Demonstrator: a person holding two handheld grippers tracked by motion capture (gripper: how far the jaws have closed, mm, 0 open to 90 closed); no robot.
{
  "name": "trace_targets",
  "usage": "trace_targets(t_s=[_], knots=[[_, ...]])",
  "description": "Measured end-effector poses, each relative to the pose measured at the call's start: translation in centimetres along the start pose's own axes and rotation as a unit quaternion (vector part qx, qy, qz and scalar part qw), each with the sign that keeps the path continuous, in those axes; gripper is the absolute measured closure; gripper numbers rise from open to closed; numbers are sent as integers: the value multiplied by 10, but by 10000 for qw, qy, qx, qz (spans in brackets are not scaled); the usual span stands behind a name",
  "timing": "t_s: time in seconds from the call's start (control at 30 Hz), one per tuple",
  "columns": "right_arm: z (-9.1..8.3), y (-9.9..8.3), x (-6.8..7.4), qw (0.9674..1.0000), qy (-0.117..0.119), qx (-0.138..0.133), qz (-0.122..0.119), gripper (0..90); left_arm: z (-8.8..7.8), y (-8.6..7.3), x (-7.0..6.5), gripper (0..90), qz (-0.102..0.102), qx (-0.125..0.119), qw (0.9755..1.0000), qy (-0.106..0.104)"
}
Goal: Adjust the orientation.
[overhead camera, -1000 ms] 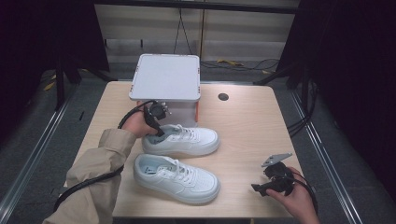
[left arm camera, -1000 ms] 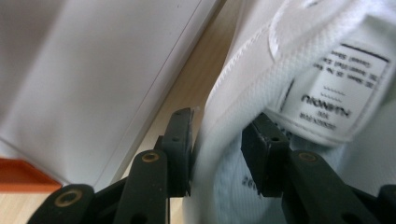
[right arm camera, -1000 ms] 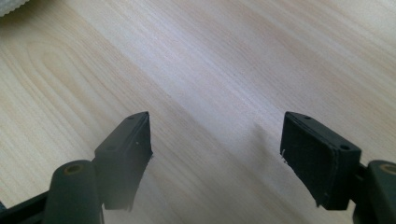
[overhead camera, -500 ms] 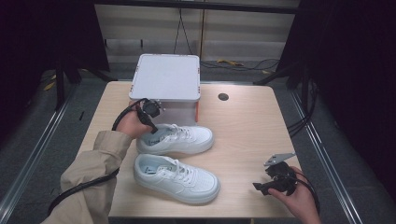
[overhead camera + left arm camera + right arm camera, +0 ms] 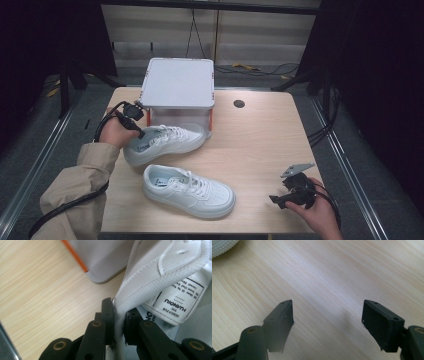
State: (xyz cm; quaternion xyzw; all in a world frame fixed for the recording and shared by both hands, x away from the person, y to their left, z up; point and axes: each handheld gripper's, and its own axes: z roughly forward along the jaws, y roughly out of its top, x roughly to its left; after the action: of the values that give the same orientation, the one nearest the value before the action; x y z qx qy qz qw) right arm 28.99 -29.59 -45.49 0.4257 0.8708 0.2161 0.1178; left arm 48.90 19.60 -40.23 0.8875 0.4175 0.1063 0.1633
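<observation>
Two white sneakers lie on the wooden table (image 5: pixel 260 140). The far sneaker (image 5: pixel 167 140) rests in front of the box, its heel toward my left hand. My left gripper (image 5: pixel 139 131) has just closed its jaws on that sneaker's heel collar (image 5: pixel 160 272), and the black pads (image 5: pixel 108 315) pinch the padded rim, left gripper (image 5: pixel 119 315). The near sneaker (image 5: pixel 190 187) lies free, toe to the right. At the table's front right, my right gripper (image 5: pixel 280 197) stands open above bare wood, right gripper (image 5: pixel 327 315).
A white lidded box (image 5: pixel 178 85) with orange clips stands at the back of the table, its corner (image 5: pixel 105 257) just beyond the held heel. A small black round disc (image 5: pixel 239 103) sits to its right. Dark floor and cables surround the table.
My left gripper has shut on the far sneaker's heel and pulled it leftward, so the shoe has slid left along the box front. The right hand has stayed put.
</observation>
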Motion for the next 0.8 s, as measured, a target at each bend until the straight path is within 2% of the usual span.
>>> trace_targets(t_s=[0.03, 0.07, 0.2, 0.23, 0.27, 0.3, 0.33, 0.4, 0.43, 0.47, 0.5, 0.57, 0.63, 0.67, 0.73, 0.8], knots=[[0, 0, 0, 10000, 16, -4, 5, 253, 0, 0, 0, 813, 0, 0, 10000, 0], [1, 1, 0, 10000, 20, 6, -1, 253, 2, -4, 4, 812, -138, -22, 9999, 10], [2, 1, 0, 10000, 17, 13, -44, 253, 7, -12, 9, 810, -186, 22, 9998, -50], [3, 1, 1, 10000, 28, 31, -40, 253, 11, -17, 11, 806, -100, 88, 9998, -135], [3, 1, 1, 10000, 31, 26, -33, 253, 11, -17, 11, 800, -100, 88, 9998, -135], [3, 1, 1, 10000, 33, 20, -33, 253, 14, -23, 10, 797, 40, 43, 9998, -183], [3, 2, 1, 10000, 26, 18, -34, 253, 14, -25, 10, 792, 16, 10, 9997, -229], [3, 2, 2, 10000, 22, 18, -36, 253, 13, -27, 8, 776, 145, -18, 9994, -323], [3, 2, 2, 10000, 20, 21, -34, 252, 12, -28, 8, 763, 145, -28, 9992, -385], [3, 2, 2, 10000, 25, 27, -40, 253, 10, -28, 9, 742, 263, -4, 9987, -429], [3, 2, 2, 10000, 31, 29, -56, 253, 7, -29, 8, 720, 139, -37, 9989, -456], [3, 3, 3, 10000, 43, 26, -70, 253, -1, -30, 9, 672, 166, -87, 9992, -364], [4, 3, 3, 10000, 50, 11, -66, 253, -12, -32, 9, 665, 141, -191, 9986, -473], [4, 4, 4, 10000, 52, 11, -65, 253, -18, -32, 8, 656, 241, -232, 9982, -502], [3, 4, 4, 10000, 55, 10, -56, 253, -27, -34, 4, 653, 396, -134, 9977, -530], [3, 5, 5, 10000, 55, -2, -63, 252, -30, -36, 2, 641, 431, -136, 9973, -578]])
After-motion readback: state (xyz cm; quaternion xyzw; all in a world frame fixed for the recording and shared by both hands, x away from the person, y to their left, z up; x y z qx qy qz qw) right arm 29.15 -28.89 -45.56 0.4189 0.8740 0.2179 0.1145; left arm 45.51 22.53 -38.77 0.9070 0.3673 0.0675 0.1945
